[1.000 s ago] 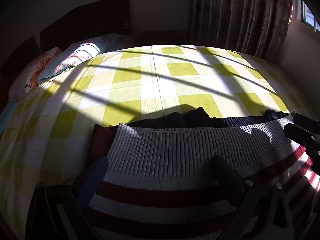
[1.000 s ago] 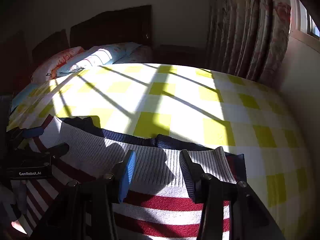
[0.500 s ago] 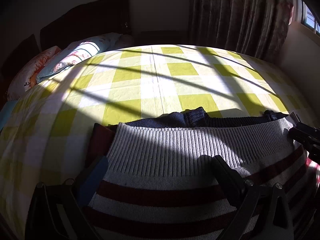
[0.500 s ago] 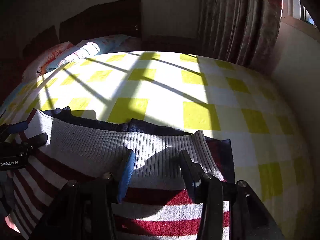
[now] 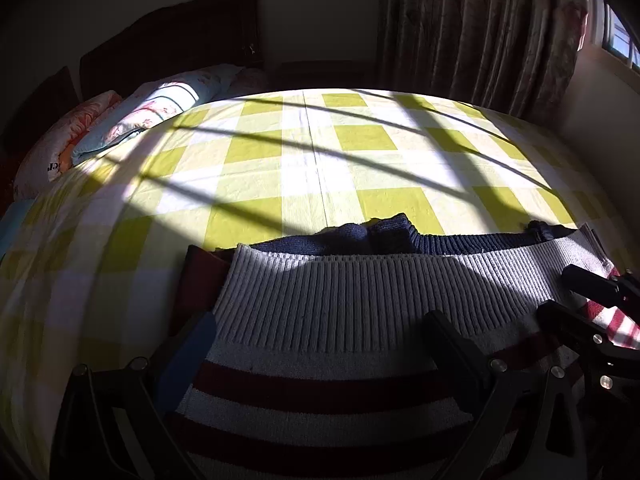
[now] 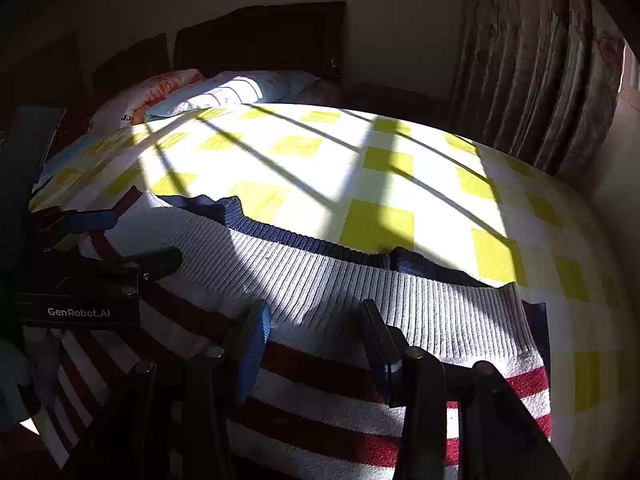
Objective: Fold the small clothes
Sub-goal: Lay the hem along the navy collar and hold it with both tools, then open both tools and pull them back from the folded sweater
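A knit sweater (image 5: 340, 312) with a white ribbed hem, red and white stripes and a navy part behind lies on the checked bed. My left gripper (image 5: 320, 340) stands open wide over the hem, its blue pad (image 5: 192, 344) at the sweater's left edge. In the right wrist view the left gripper (image 6: 132, 240) shows at the far left. My right gripper (image 6: 316, 336) is open above the sweater (image 6: 360, 292) near its right end, with only flat knit below the fingers. In the left wrist view the right gripper (image 5: 576, 300) pokes in from the right edge.
The yellow-green and white checked sheet (image 5: 320, 152) stretches far beyond the sweater, crossed by window shadows. Pillows (image 5: 132, 120) lie at the far left by a dark headboard (image 5: 172, 48). Curtains (image 5: 500, 32) hang at the far right.
My right gripper has shifted and rolled a little; it comes further into the left wrist view, lower at the right edge. Its shadow on the hem has moved. The left gripper has stayed put.
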